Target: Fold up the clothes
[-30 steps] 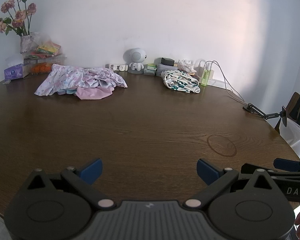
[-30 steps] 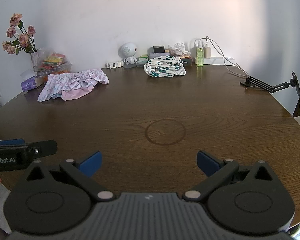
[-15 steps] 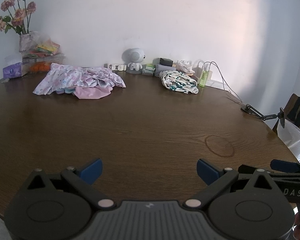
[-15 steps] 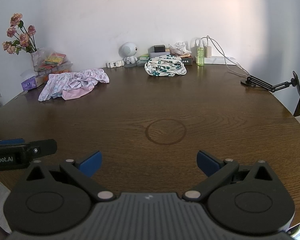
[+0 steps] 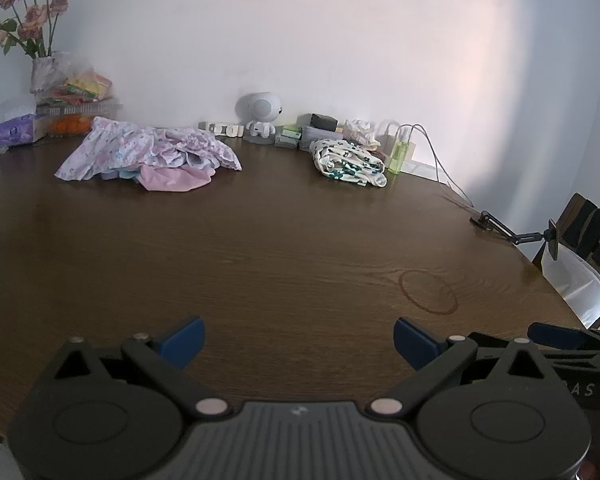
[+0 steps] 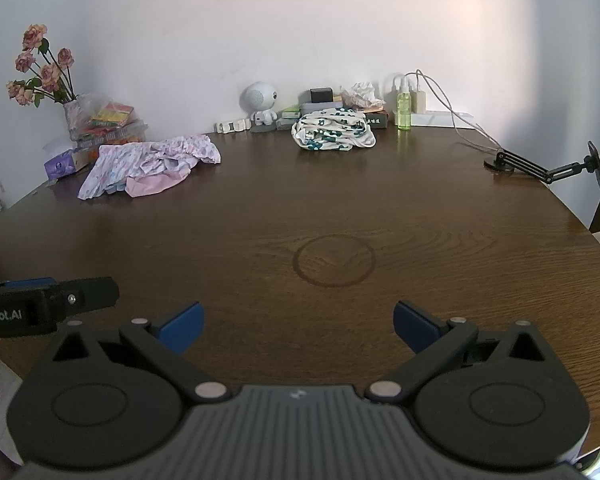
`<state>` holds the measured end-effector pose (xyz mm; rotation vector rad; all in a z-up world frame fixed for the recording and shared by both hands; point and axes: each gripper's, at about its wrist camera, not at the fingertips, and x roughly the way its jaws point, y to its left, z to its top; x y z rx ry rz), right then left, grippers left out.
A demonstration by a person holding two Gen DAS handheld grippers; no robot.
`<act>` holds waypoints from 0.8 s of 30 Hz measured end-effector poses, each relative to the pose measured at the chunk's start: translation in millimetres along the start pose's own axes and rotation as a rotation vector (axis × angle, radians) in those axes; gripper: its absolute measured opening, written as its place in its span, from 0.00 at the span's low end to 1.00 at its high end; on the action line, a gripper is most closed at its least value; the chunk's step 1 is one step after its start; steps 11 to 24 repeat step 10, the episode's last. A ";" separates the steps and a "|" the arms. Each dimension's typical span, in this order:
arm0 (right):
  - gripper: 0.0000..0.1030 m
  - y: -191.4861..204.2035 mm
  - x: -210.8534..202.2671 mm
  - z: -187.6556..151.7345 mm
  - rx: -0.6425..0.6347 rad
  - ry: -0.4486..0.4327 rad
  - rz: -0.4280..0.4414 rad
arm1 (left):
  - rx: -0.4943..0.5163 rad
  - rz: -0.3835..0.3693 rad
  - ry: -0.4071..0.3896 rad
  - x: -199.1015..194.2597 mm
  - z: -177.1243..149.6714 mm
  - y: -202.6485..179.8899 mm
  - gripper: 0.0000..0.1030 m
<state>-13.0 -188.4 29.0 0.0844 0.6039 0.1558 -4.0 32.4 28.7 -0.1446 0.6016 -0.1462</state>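
Left gripper, right gripper: both spread apart, empty, barely shifted since earlier. Pink clothes pile at 11 o'clock, patterned garment at 1 o'clock on desk, unchanged.

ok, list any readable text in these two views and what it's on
"Robot.AI": side of the left gripper, start cut off by the frame edge.
"AS": side of the right gripper, dim and partial.
Dark box behind the spotted cloth: light characters, too small to read.
Snack packs, tissue pack: print blurred.
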 end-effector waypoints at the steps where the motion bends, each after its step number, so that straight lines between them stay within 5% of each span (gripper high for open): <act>1: 1.00 0.1 0.2 -0.1 0.000 0.001 0.000 | 0.001 -0.003 -0.003 -0.4 -0.1 -0.4 0.98; 24: 1.00 0.3 2.3 -1.3 0.001 0.011 0.004 | 0.003 -0.021 -0.002 0.1 -1.1 -2.2 0.99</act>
